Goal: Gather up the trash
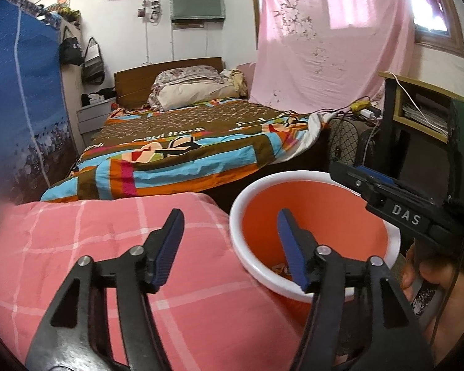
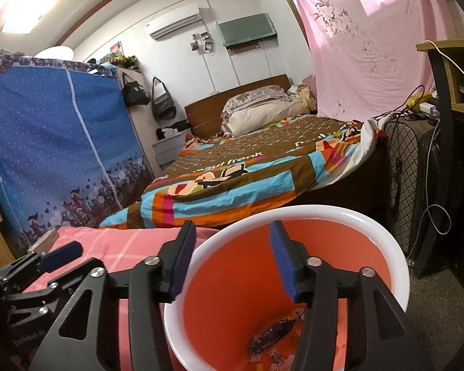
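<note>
White letters "DAS" stand on the black body of the right tool (image 1: 406, 218). The brown, blue and orange patchwork bedspread (image 1: 182, 136) on the bed carries "paul frank" in white lettering, partly creased.

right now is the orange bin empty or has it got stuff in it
Not empty. The right wrist view shows the orange bin holding a dark wrapper and small paper scraps at its bottom.

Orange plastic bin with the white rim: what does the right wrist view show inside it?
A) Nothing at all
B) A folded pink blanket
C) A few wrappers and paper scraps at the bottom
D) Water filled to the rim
C: small wrappers and scraps lie at the bottom of the orange plastic bin with the white rim, below the open right gripper.
</note>
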`<state>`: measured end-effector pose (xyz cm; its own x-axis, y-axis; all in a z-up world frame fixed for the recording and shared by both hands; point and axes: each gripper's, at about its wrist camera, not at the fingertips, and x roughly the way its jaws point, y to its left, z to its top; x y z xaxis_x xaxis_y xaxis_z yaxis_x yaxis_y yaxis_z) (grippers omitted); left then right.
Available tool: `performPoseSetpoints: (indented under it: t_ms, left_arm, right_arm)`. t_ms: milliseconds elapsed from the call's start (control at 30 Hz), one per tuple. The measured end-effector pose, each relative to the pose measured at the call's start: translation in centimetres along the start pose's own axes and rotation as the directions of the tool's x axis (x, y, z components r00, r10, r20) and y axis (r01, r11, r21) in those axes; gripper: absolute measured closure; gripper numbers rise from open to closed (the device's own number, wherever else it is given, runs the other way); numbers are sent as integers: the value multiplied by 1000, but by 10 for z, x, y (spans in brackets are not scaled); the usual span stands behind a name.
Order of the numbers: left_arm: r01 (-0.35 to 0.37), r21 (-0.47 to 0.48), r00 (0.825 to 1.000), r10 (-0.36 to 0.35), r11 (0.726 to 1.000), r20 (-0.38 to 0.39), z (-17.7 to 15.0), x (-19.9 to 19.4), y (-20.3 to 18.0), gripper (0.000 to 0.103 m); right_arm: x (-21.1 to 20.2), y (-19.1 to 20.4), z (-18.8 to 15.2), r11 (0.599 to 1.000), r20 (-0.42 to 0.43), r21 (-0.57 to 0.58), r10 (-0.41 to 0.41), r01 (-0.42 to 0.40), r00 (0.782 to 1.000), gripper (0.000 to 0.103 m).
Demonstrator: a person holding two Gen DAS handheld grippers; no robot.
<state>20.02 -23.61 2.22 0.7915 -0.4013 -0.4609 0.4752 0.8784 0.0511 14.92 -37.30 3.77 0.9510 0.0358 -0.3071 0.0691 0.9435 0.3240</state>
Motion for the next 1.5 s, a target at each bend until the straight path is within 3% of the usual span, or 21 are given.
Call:
performPoseSetpoints:
  t_ms: [100,433,567,800,1167,1267,1500]
  left_arm:
    - [-17,-31,1000,17,999,-2,-3,-3,11,29]
    - [-111,-155,994,113,982,2,-14,-20,45,0]
    - [-148,-207,987,159,967,36,-21,-35,59,0]
    - [-235,-248,964,258,940,64,-35,-63,78,0]
    - [-339,-348,916,391,874,90,-85,-130,107,0]
    - [-364,-358,903,420,860,91,-99,-147,113,0]
    - [-388,-372,892,445,843,79,-120,-171,121,0]
  right_arm:
    - [0,1,0,1000,2,12,-5,5,1000,27]
    - [-1,14,-4,1000,2,-2,8,-8,1000,12]
    - [-7,26,-6,999,32,-23,38,-37,999,0]
    - [-21,54,-11,990,88,-87,120,-113,989,0]
    - [-55,96,-33,971,124,-146,208,-189,970,0]
    - [-67,107,-41,966,132,-172,217,-193,967,0]
    - [-103,119,-65,965,174,-211,192,-154,966,0]
